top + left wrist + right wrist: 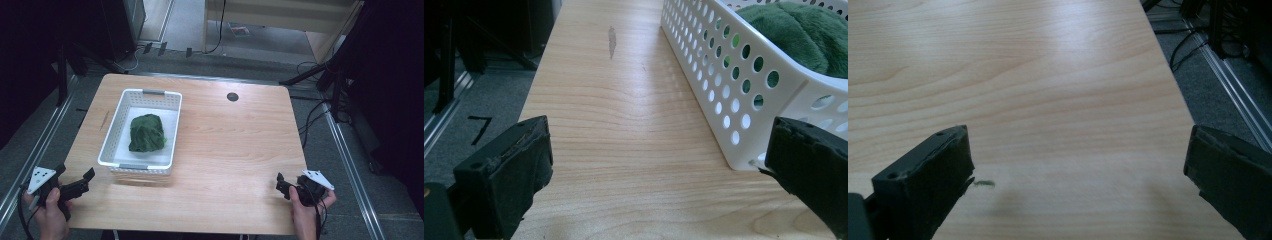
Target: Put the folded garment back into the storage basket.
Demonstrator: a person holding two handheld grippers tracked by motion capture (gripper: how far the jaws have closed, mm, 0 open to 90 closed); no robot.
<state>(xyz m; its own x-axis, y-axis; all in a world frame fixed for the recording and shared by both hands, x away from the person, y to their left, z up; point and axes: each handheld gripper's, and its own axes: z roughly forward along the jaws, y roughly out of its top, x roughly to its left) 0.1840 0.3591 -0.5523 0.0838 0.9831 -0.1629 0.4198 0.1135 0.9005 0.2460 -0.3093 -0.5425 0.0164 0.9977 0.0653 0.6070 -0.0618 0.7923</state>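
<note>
A white perforated basket (172, 127) stands on the left half of the wooden table (235, 150). Inside it lies a dark green plush bundle (146, 132). My left gripper (84, 182) is held open at the table's front left corner, just short of the basket's near left corner. In the left gripper view the basket wall (724, 75) runs past the right jaw of my left gripper (659, 145), with the green bundle (804, 30) above the rim. My right gripper (281, 187) is open at the front right edge. Bare wood lies between the jaws of my right gripper (1075, 145).
A dark round grommet (232, 97) sits at the table's back centre. A grey smear (612, 40) marks the wood left of the basket. A tiny green fleck (983, 183) lies by the right gripper's left jaw. Metal rails (350, 165) and cables (312, 117) flank the table.
</note>
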